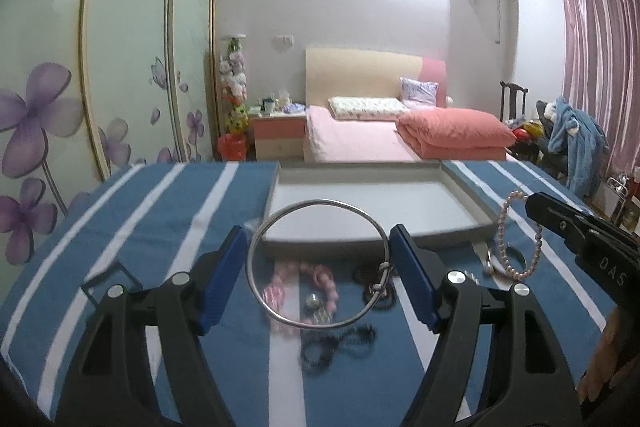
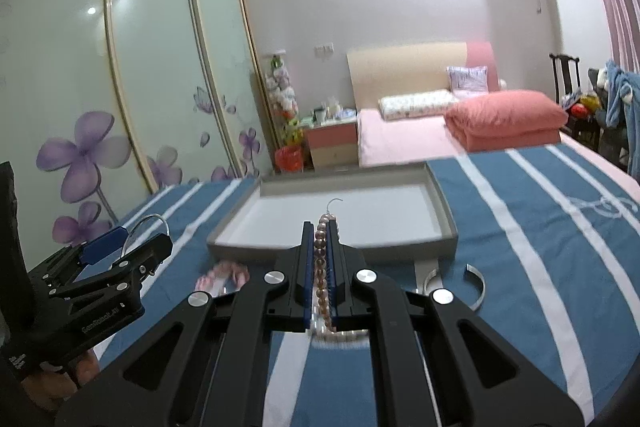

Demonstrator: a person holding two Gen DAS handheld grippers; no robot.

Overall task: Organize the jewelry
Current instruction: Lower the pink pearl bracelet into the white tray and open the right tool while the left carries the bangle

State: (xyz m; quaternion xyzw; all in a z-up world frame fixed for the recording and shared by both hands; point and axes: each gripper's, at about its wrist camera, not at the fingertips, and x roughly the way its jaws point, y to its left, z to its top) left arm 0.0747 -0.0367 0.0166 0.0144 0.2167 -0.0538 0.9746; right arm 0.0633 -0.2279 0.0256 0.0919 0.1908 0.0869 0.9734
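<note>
Tray [image 1: 360, 195]: nothing stowed. Silver bangle [image 1: 316, 263] gripped by left tool [image 1: 320, 267]; pearl bracelet [image 2: 320, 267] clamped in right tool [image 2: 320, 259]; other pieces left on tabletop [image 1: 160, 211].

A thin silver bangle [image 1: 318, 263] stands upright, raised above the striped cloth. A pink pearl bracelet [image 1: 518, 233] dangles beside the shallow grey tray [image 1: 472, 205]. Pink beads [image 1: 304, 287] and dark, blurry strands, perhaps necklaces [image 1: 340, 343], lie below.
</note>
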